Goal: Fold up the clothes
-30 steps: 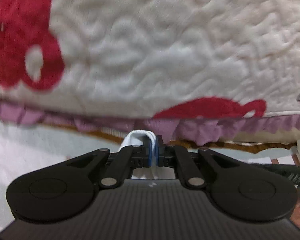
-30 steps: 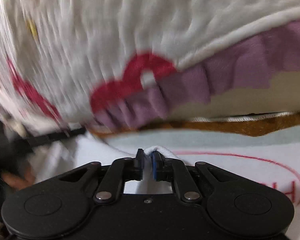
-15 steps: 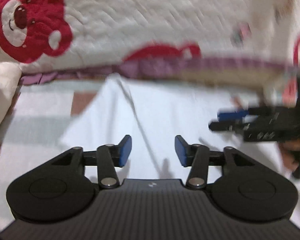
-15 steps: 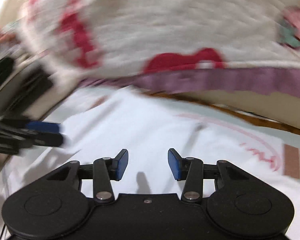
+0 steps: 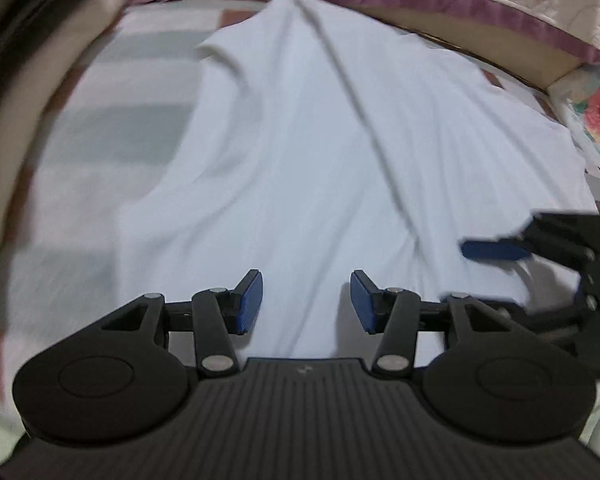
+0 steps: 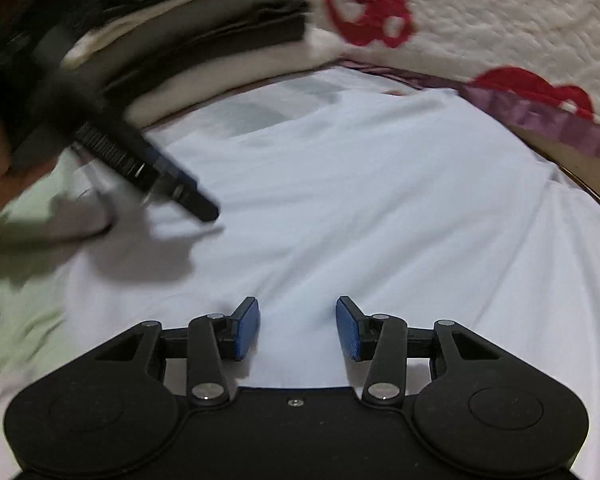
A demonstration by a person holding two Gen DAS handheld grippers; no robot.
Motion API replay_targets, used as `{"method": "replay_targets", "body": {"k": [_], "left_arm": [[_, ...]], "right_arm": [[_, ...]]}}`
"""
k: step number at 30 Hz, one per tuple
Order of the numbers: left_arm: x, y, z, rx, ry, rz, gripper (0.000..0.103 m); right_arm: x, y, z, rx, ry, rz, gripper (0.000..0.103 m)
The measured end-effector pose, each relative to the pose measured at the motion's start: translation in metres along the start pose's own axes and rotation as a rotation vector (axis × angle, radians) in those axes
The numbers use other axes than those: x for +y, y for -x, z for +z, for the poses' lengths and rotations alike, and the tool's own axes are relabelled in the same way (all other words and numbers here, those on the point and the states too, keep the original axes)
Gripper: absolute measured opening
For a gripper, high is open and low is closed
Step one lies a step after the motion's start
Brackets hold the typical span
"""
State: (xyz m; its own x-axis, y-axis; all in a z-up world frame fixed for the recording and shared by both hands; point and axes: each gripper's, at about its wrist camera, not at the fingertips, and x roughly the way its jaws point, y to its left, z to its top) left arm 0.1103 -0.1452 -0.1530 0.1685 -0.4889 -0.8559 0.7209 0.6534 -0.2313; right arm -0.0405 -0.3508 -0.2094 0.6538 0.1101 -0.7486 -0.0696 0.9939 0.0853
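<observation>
White garment (image 5: 300,152) spread creased on the bed, beside a quilt (image 6: 500,20) with red bears and purple trim; left tongs (image 5: 306,302) and right tongs (image 6: 297,328) both apart, empty, over the garment.

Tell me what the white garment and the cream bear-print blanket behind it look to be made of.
The white garment: thin, matte knit, probably cotton jersey, since it drapes in soft long creases. The cream bear-print blanket: thicker quilted or plush fabric, judging by its puckered, wavy surface; its purple ruffled trim looks slightly shiny, perhaps satin.
</observation>
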Motion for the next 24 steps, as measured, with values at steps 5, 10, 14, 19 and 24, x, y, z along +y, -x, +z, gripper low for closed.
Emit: {"method": "replay_targets", "body": {"k": [5, 10, 14, 19, 24], "left_arm": [[0.042, 0.027, -0.013, -0.043, 0.108, 0.102, 0.052], [0.079, 0.048, -0.020, -0.084, 0.219, 0.210, 0.052], [0.097, 0.054, -0.031, -0.097, 0.318, 0.130, 0.054], [0.111, 0.037, -0.036, -0.088, 0.419, -0.051, 0.054], [0.092, 0.026, -0.031, -0.082, 0.301, -0.031, 0.069]], "right_arm": [[0.030, 0.018, -0.025, -0.009, 0.005, 0.023, 0.047], [0.048, 0.030, -0.037, -0.007, -0.008, 0.031, 0.045], [0.057, 0.038, -0.041, 0.012, -0.026, 0.066, 0.045], [0.059, 0.053, -0.043, 0.054, -0.059, 0.217, 0.047], [0.043, 0.089, -0.055, 0.033, -0.150, 0.193, 0.055]]}}
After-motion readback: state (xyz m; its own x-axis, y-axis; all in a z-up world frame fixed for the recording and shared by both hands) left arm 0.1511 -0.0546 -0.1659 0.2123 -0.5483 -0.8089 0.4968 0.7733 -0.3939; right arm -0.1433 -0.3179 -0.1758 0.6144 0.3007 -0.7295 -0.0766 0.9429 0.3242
